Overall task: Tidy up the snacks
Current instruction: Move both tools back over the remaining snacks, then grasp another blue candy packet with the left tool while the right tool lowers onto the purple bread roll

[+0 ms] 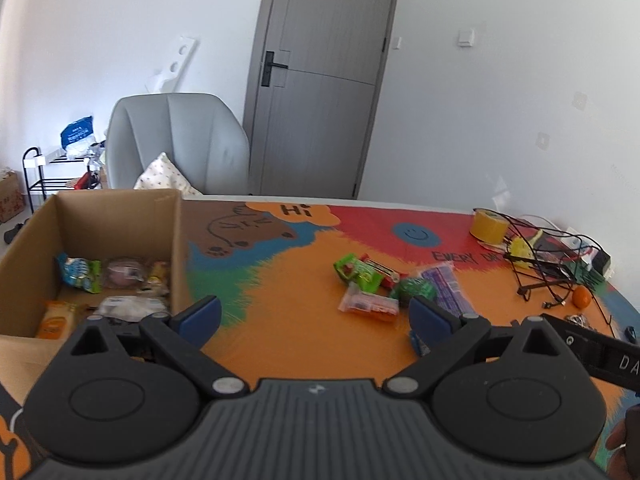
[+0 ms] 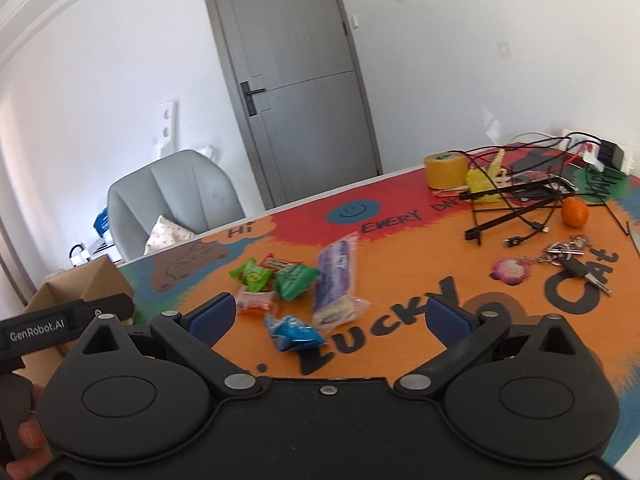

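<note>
**Two open grippers hovering over a table of scattered snacks**

Two handheld grippers are hanging above a brightly coloured tablecloth [image 2: 400, 264], each with its blue-padded fingers spread wide and holding nothing. The left gripper [image 1: 316, 316] is sitting just right of an open cardboard box [image 1: 120, 216] at the table's left edge, its left finger overlapping the box's near right corner in the view. Inside the box, several wrapped snacks are lying on the floor, among them a blue and green packet [image 1: 80, 272] and an orange packet [image 1: 56, 320].

The right gripper [image 2: 328, 316] is hovering over the loose snack pile in the middle of the table. A blue packet [image 2: 294, 332] is lying nearest, between the fingers in the view. Just beyond it, a long purple packet [image 2: 336, 276] is stretching away, with a dark green packet [image 2: 296, 280], a bright green packet [image 2: 250, 274] and an orange-red packet [image 2: 256, 302] clustering to its left, touching one another.

Farther right, well apart from the snacks, a yellow tape roll [image 2: 446, 168], tangled black cables [image 2: 520, 208], an orange fruit [image 2: 575, 212] and a bunch of keys [image 2: 572, 256] are resting. A grey chair [image 2: 176, 200] and a grey door [image 2: 296, 80] are standing beyond the table.
</note>
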A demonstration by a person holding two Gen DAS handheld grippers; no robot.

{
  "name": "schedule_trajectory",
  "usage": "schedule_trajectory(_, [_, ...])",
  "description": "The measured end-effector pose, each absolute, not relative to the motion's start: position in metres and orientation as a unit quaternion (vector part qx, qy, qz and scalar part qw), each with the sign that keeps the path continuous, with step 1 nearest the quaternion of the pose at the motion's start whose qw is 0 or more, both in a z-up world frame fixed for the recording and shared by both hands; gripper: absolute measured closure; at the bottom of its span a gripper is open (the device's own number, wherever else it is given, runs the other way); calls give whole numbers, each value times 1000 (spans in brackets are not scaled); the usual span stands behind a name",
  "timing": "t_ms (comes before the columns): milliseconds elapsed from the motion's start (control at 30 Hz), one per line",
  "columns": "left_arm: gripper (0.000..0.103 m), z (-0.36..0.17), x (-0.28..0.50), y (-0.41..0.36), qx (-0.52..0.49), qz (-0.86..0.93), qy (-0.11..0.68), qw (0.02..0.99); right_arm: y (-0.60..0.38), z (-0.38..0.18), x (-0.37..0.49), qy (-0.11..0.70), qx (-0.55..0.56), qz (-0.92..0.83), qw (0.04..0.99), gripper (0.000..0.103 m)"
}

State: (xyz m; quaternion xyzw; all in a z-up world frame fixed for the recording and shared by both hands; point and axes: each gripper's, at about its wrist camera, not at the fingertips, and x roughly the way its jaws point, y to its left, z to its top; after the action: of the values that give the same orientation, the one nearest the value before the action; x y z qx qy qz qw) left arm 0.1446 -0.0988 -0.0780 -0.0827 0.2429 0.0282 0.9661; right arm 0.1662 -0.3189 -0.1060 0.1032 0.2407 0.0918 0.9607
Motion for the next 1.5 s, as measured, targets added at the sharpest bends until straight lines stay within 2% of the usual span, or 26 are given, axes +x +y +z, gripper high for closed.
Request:
schedule_trajectory(67, [4,-80,150,-106,-79,23,248,965,-326,-109,169,242,109,88,960,1])
schedule_trajectory(233, [4,-88,162,-122,-78,15,257,963,-336,-117,176,252,118,87,957,16])
schedule_trajectory(433, [4,-98,179,-139,-83,8,269,960,-347,-127,187,260,132,86,953,24])
schedule_trajectory(1000, [7,-129,219,-179,-75,-22,308,948,-367,-144,212,280,159,68,944,26])
schedule_trajectory(1200, [17,-138,227,-183,-80,-19,320,944,-364,-150,219,285,165,76,941,26])
schedule_trajectory(1300, [26,-142,231,-182,-92,-25,332,938,-359,-151,223,288,164,81,940,26])
schedule_trajectory(1400, [38,-145,233,-180,-105,-35,339,934,-356,-152,226,291,163,84,939,26])
schedule_trajectory(1500, [56,-148,234,-176,-121,-48,341,931,-353,-152,228,293,164,88,938,26])
